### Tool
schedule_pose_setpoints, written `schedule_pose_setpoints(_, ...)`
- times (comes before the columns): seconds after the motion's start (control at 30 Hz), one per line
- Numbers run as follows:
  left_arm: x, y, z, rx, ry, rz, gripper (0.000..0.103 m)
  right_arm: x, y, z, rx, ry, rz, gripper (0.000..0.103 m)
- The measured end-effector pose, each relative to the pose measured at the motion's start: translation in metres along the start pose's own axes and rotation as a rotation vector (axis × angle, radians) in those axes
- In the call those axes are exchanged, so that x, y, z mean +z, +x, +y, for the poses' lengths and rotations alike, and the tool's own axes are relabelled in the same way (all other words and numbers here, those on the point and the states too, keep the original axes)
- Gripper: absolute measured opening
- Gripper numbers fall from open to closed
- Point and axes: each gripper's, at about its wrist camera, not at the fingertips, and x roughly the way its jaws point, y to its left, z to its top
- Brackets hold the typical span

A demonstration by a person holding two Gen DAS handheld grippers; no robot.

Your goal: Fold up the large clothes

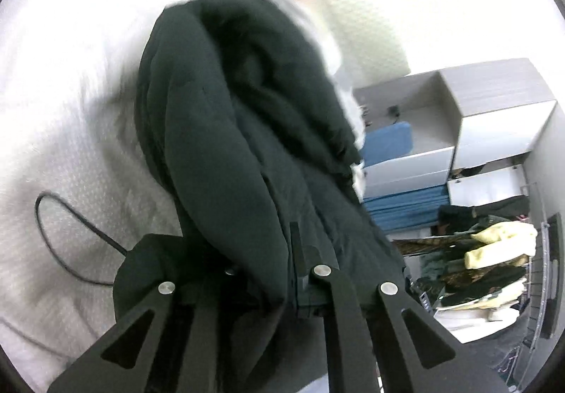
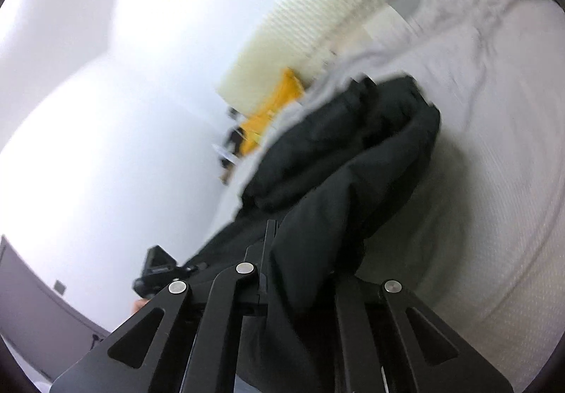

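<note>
- Dark padded jacket (image 1: 240, 131) is the biggest thing we see, bunched in thick folds and hanging from both our tongs above the bed; in the right wrist view the same jacket (image 2: 353, 163) trails away from the fingers and its far end lies on the covers.
- White bedspread (image 1: 70, 153) with a fine dotted weave spreads under and beside the garment, and it fills the right side of the right wrist view (image 2: 494, 146).
- Grey and white shelving (image 1: 494, 100) stands off to the right of the bed in our left view, with blue fabric (image 1: 392, 142) in and below one compartment and a heap of mixed clothes (image 1: 487, 262) lower down.
- Our left gripper (image 1: 265, 262) has its jaws drawn narrow with jacket cloth pinched between them; one finger is buried under the fabric.
- Our right gripper (image 2: 300, 266) is likewise closed down on a fold of the jacket, which drapes over its right finger.
- A yellow object (image 2: 272, 110) sits beyond the far edge of the bed, too blurred for us to name.
- A thin black cable (image 1: 60, 234) loops across the bedspread just left of the left gripper.
</note>
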Motion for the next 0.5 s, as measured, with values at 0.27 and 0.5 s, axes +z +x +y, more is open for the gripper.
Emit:
schedule_pose_setpoints(0.27, -0.023, -0.098, -0.043, -0.017, 0.089, -0.023, 0.007, -0.012, -0.053, 0.048, 0.091, -0.038, -0.039, 0.005)
schedule_pose_setpoints(0.5, -0.079, -0.146, -0.072, 0.015, 0.135, 0.009, 0.007, -0.045, -0.098, 0.085, 0.109, -0.054, -0.022, 0.005)
